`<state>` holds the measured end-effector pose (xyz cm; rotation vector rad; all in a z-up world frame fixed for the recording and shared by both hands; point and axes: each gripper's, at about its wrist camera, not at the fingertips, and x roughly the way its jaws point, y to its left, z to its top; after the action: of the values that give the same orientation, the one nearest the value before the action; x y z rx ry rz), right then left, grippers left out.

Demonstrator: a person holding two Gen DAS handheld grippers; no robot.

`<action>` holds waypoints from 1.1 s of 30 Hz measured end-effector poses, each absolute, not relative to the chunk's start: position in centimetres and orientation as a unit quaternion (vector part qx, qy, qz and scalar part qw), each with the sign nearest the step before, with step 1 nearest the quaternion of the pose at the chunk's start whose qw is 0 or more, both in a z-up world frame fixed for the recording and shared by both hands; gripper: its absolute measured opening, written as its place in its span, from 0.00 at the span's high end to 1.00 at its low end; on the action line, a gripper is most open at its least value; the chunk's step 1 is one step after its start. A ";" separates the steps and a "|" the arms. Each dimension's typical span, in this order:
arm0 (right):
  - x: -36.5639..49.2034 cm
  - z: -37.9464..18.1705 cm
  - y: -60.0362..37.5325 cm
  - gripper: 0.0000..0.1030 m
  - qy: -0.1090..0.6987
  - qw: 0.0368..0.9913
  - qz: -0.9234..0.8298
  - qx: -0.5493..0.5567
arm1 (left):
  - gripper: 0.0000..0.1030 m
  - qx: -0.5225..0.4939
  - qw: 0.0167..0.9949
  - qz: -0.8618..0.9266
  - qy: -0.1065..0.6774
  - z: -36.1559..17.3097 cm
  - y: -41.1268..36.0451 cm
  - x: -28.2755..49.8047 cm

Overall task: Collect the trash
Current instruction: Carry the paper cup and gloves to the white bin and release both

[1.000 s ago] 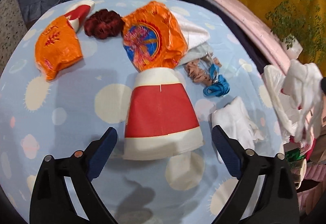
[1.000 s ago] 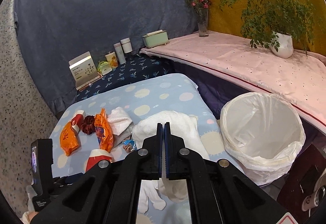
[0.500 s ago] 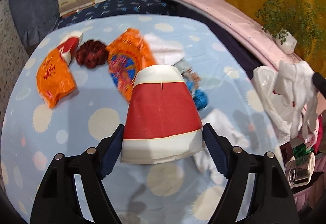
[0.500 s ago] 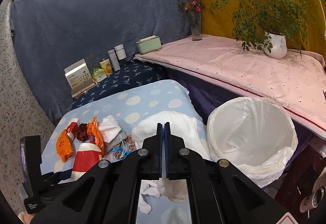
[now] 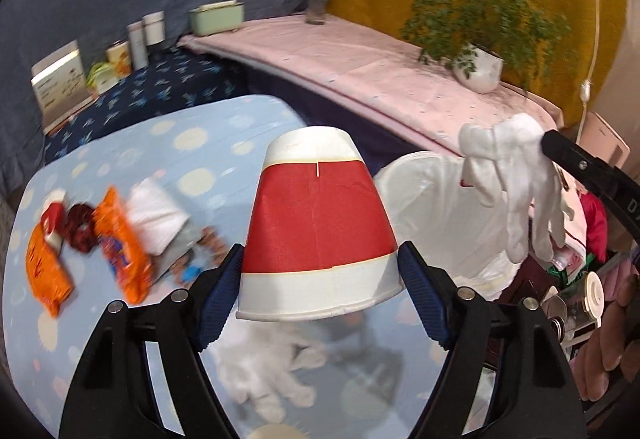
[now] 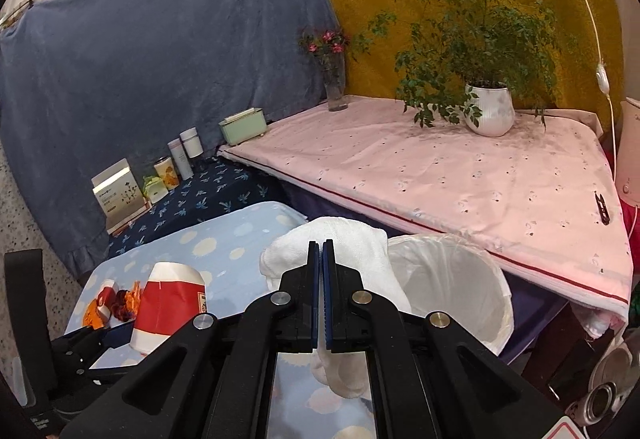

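Red paper cup (image 5: 318, 225) with white bands; white glove (image 5: 508, 175); white bin liner (image 6: 452, 291); orange snack bags (image 5: 120, 243); pale-blue desk cloth (image 5: 192, 167) with cream dots; black tongs (image 5: 320, 299) with blue pads (image 5: 218, 289).

The white glove (image 5: 276, 375) under the paper cup (image 5: 318, 227) is blurred, its outline perhaps crumpled fabric.

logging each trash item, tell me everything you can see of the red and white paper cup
The red and white paper cup looks like thin paper: a wide red band between white bands, with a thin vertical seam. It is upside down, open rim toward the camera, lifted above the blue dotted tablecloth. The left tool grips its sides near the rim; nothing else touches it.
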<state>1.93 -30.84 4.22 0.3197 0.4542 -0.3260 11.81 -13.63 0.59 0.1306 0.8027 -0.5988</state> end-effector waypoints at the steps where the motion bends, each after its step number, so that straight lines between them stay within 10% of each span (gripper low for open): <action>1: 1.7 4.3 -31.4 0.98 0.223 0.948 -0.164 0.159 | 0.29 0.066 0.873 -0.297 0.382 0.8 -14.7 11.7; 17: 1.7 1.3 -38.9 0.97 0.253 0.927 -0.199 0.194 | 0.25 0.097 0.832 -0.392 0.380 -0.6 -25.2 11.6; 22: 2.0 1.1 -39.7 0.62 0.244 0.924 -0.216 0.201 | 0.13 0.096 0.843 -0.370 0.378 -1.3 -25.6 12.3; 33: 1.3 2.0 -37.8 0.46 0.237 0.931 -0.221 0.171 | 0.12 0.078 0.870 -0.324 0.364 -1.0 -22.8 12.9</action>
<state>1.32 -37.79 2.03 0.3499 0.4846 -0.4524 12.92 -22.78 -1.04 0.1630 0.7609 -0.6787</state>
